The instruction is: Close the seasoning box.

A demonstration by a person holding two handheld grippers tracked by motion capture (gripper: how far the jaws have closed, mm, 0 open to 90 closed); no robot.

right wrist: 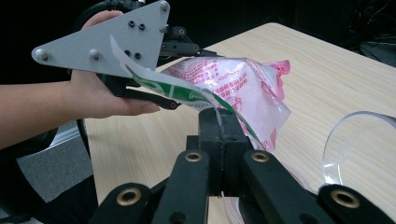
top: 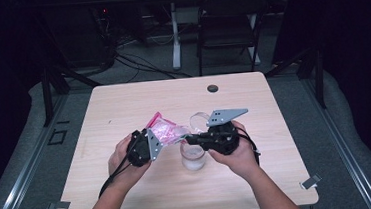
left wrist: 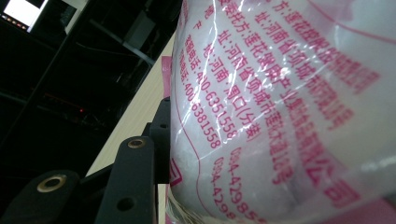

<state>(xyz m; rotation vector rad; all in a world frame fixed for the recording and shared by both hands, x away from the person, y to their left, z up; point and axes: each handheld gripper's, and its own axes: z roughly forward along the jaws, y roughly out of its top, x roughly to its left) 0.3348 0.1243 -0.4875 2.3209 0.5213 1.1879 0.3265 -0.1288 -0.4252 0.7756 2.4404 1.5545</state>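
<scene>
While gripped between both grippers, clear pink-printed plastic bag (top: pixel 167 131) slanting above worktop (top: pixel 123 104): left gripper (top: pixel 157 143) half-closed on body, right gripper (right wrist: pixel 219 122) fully clamped on edge.

High view: above, looking forward and down on surface (top: pixel 145 188). Both gripper views: close on the printed bag (left wrist: pixel 280 107), shared by all.

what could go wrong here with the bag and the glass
The right gripper pinches just a thin edge of the plastic bag; it might tear or slip free. The left gripper clamps the bag's bulging body, so more squeeze could push the white contents out unevenly. The bag hangs beside the clear glass, so anything that pours may miss it, and the close grippers might knock it.
</scene>
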